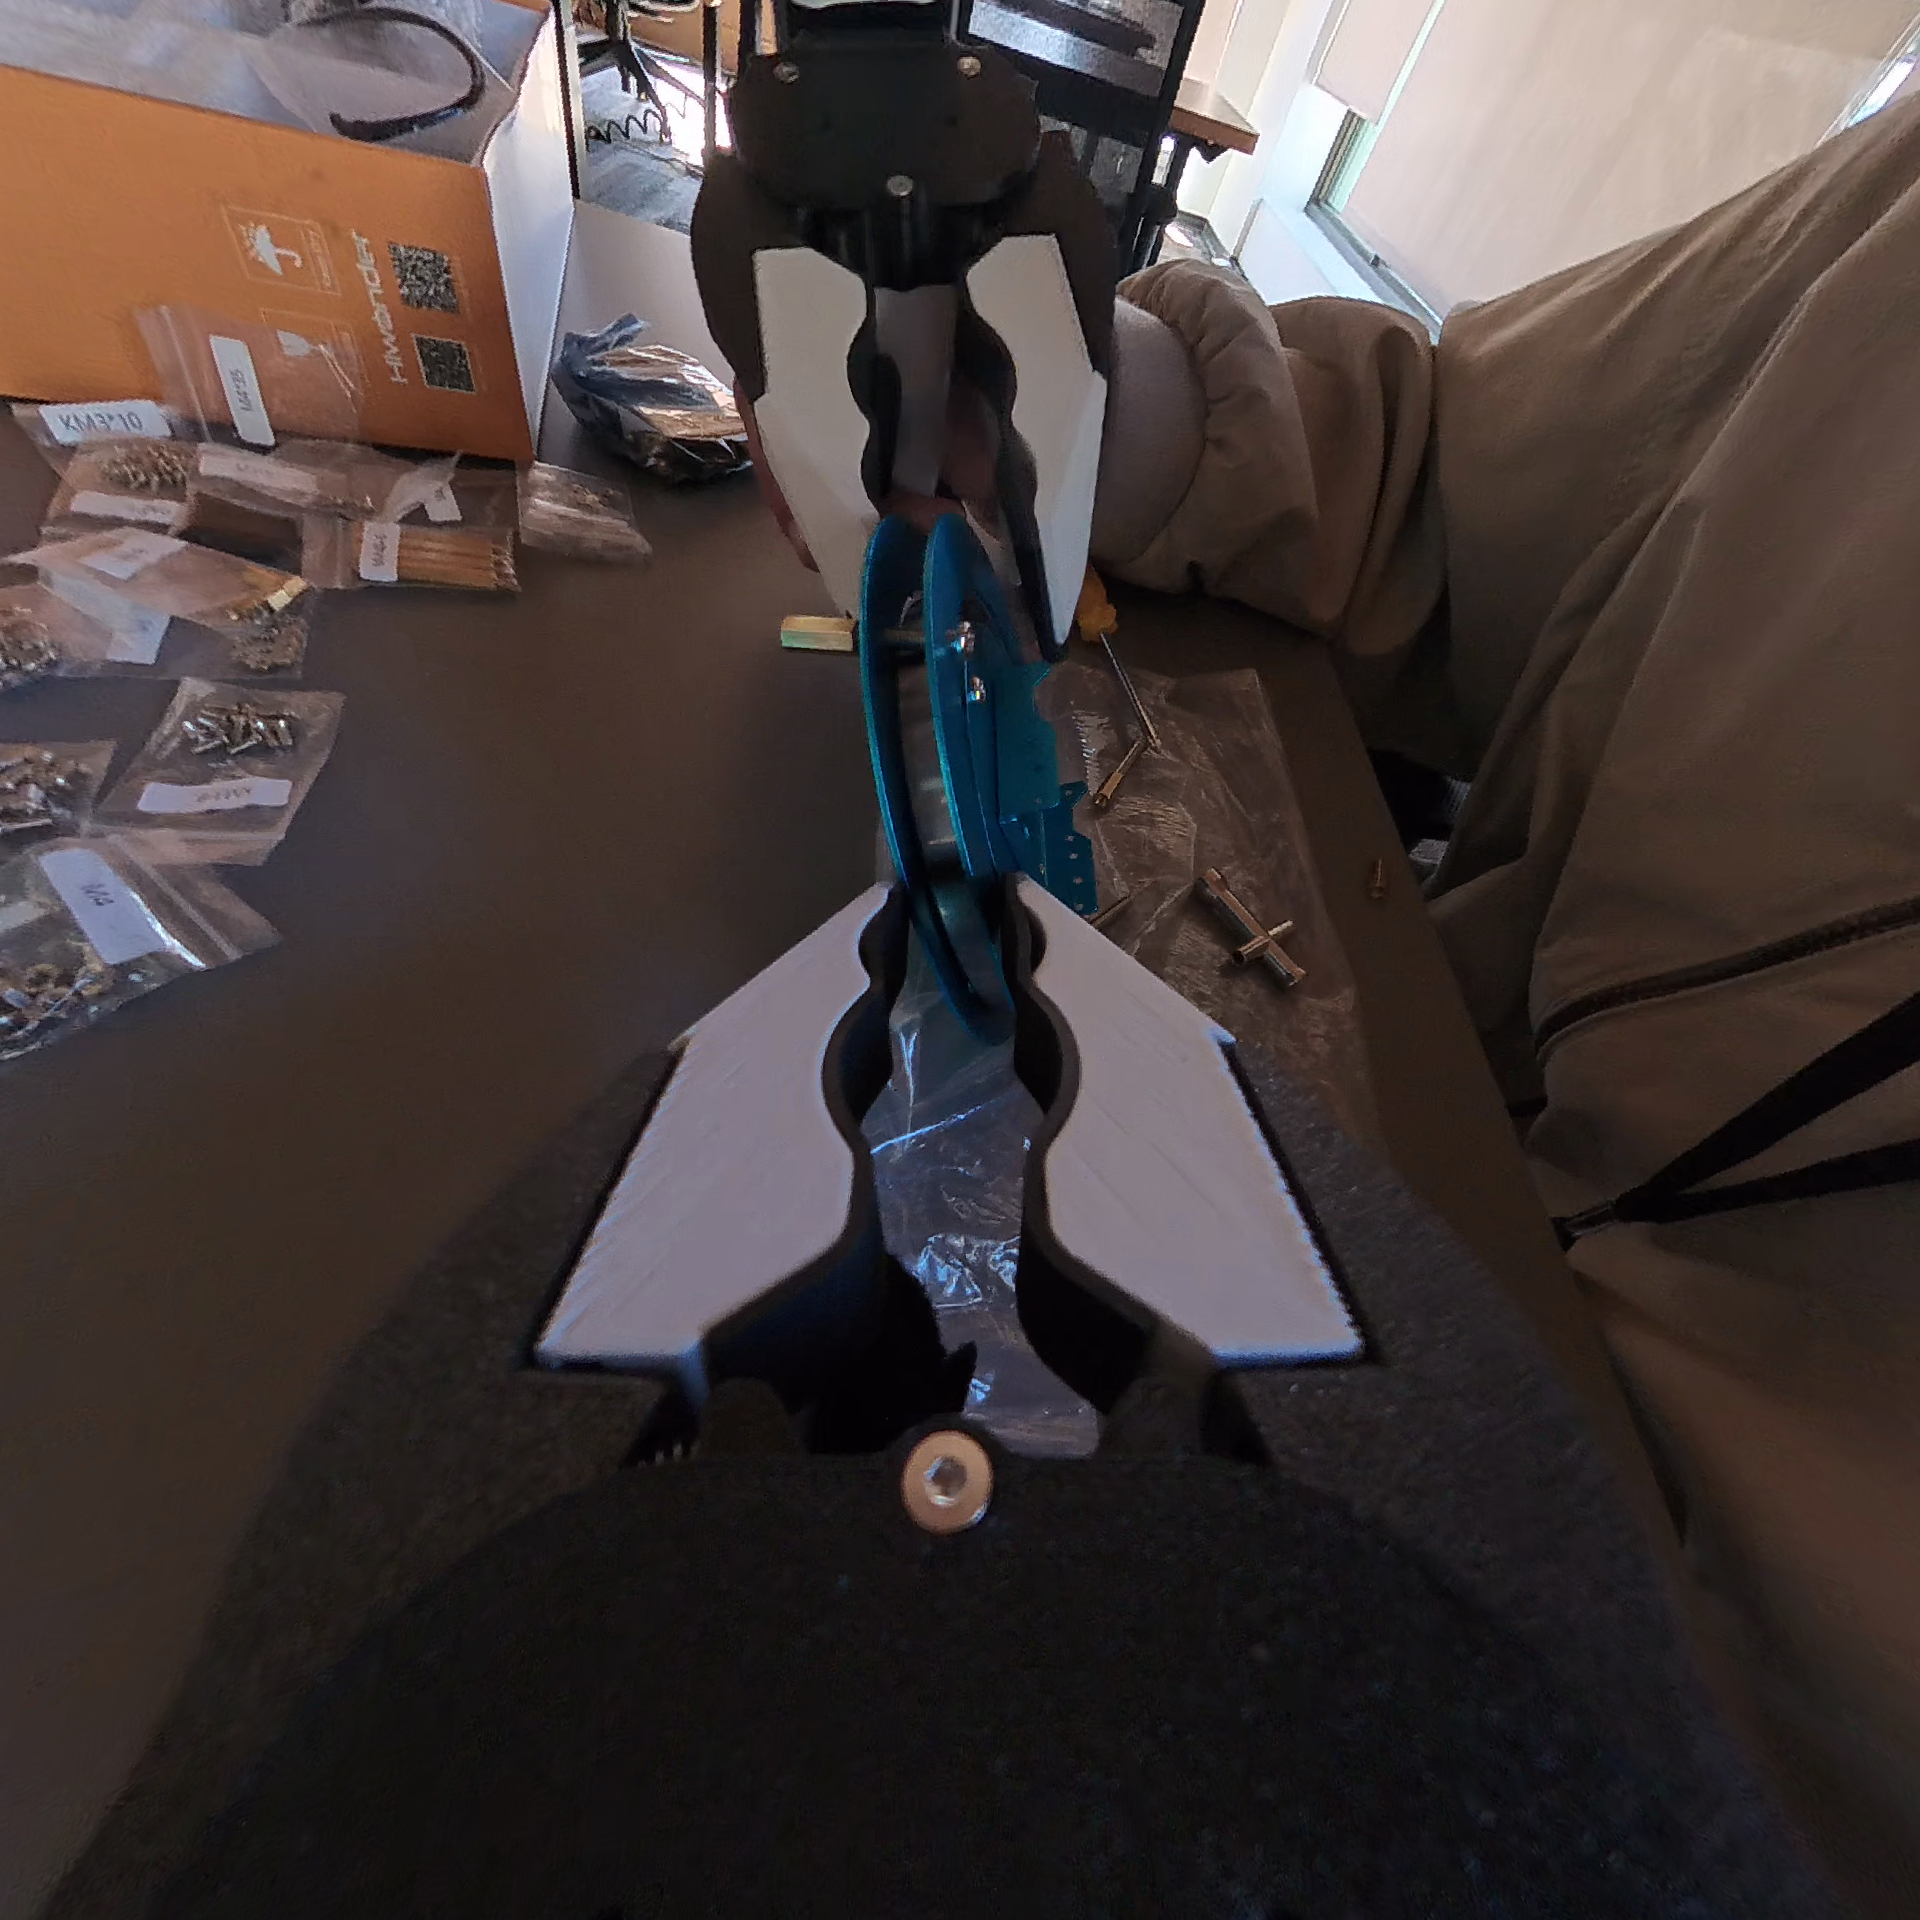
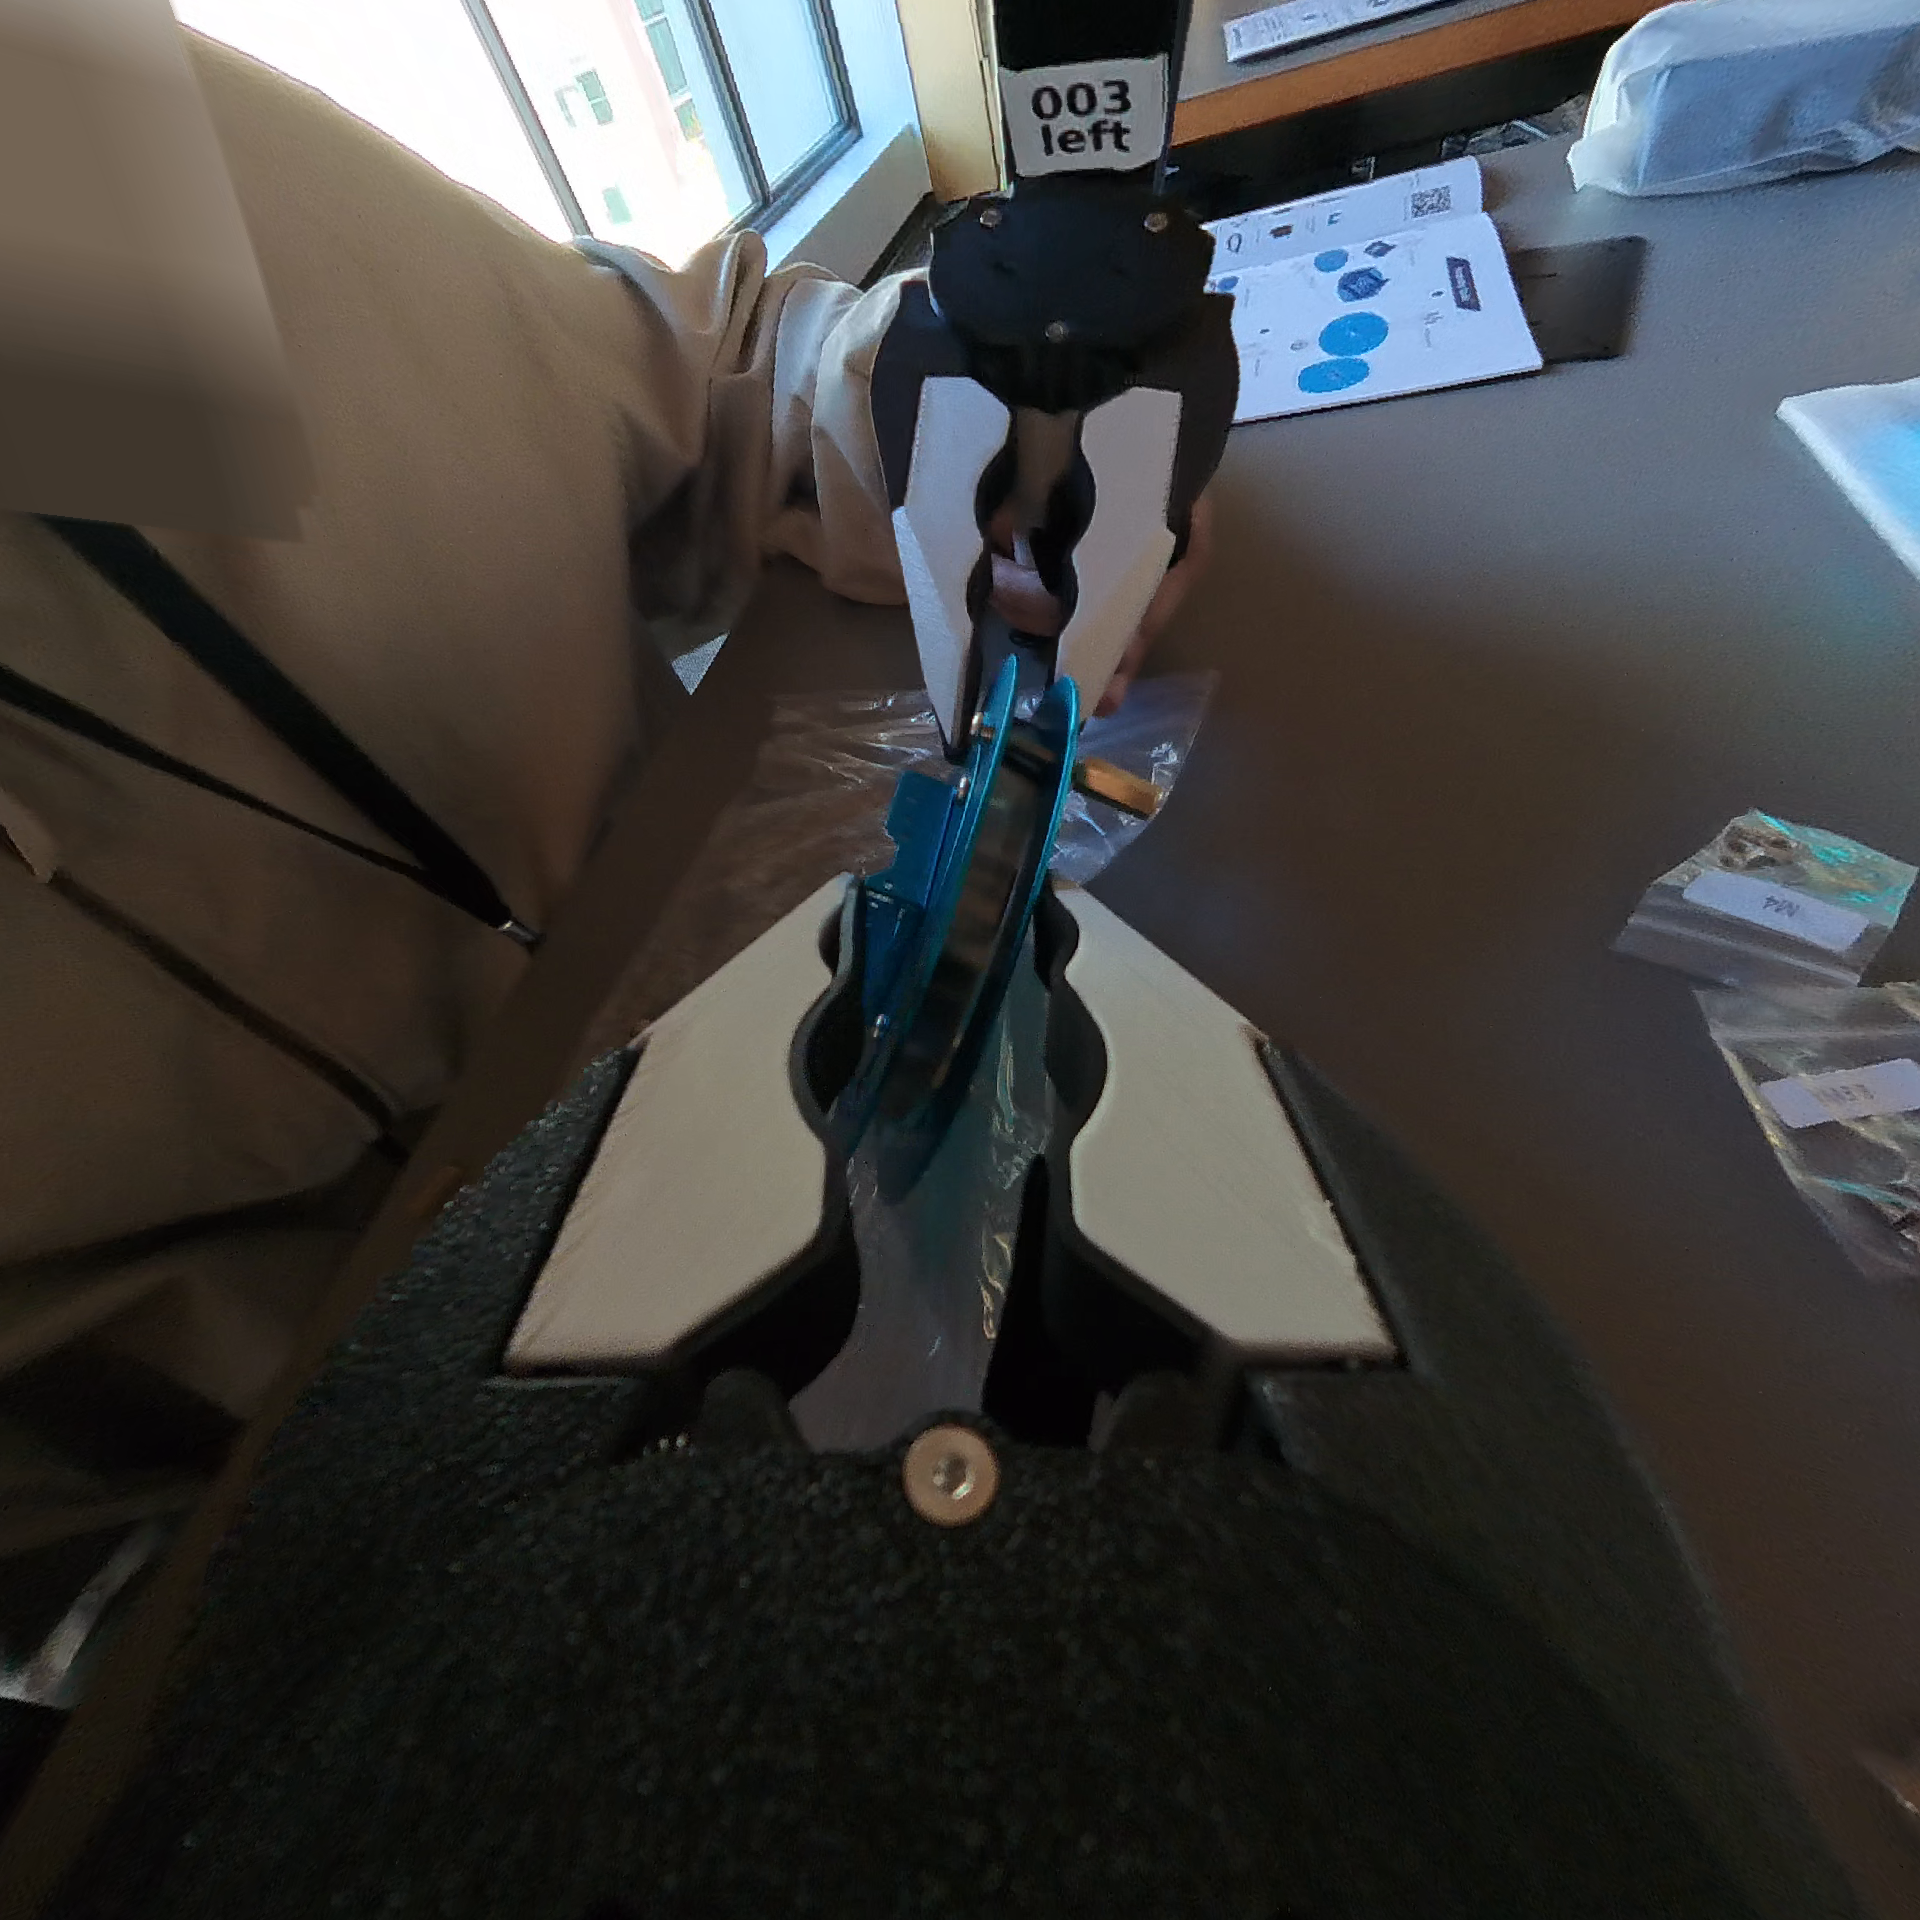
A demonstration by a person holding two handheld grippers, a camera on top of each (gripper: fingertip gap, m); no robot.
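A blue metal assembly (image 1: pixel 951 727) of two round discs with a small toothed bracket on one side stands on edge above the dark table (image 1: pixel 520 935). My left gripper (image 1: pixel 951 914) is shut on its near rim. My right gripper (image 1: pixel 951 540) faces it from the far side and is shut on the opposite rim. In the right wrist view the same assembly (image 2: pixel 977 894) sits between my right gripper (image 2: pixel 951 925) and the left gripper (image 2: pixel 1013 686) beyond. Crinkled clear plastic film (image 1: pixel 956 1174) lies under the assembly.
Several small clear bags of screws (image 1: pixel 223 748) lie left, by an orange box (image 1: pixel 260 229). A cross wrench (image 1: pixel 1252 925) and hex key (image 1: pixel 1127 727) lie on plastic right. A brass standoff (image 1: pixel 816 632) lies behind. A person's tan sleeve (image 1: pixel 1351 468) is right. An open booklet (image 2: pixel 1361 301) lies far off. Left tips to right tips: about 5 cm. From either gripper's tips it is about 12 cm to the cross wrench (image 1: pixel 1252 925).
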